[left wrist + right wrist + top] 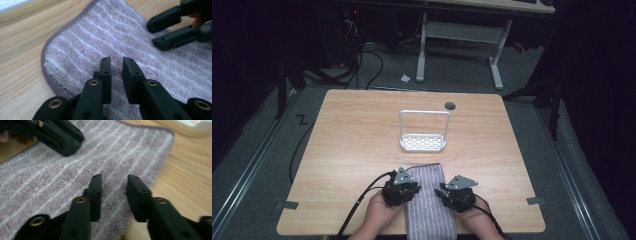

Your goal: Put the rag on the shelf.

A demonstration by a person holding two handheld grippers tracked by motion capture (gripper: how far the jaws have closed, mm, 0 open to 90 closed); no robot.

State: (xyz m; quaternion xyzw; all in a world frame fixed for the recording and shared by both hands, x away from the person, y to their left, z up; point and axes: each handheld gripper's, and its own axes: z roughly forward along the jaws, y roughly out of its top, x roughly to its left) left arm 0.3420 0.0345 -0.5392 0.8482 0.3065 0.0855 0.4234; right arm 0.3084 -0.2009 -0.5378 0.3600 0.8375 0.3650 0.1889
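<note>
The towel (428, 200) lies on the tabletop (352, 150), long axis running away from me, between my left tongs (116, 63) and right tongs (113, 182). Both are slightly open, holding nothing, each over one long edge. The high view adds the white rack (423, 142) beyond.

Both hands enter at bottom centre of the high view. Left gripper (402, 188) and right gripper (456, 193) angle inward, jaws slightly parted.
</note>
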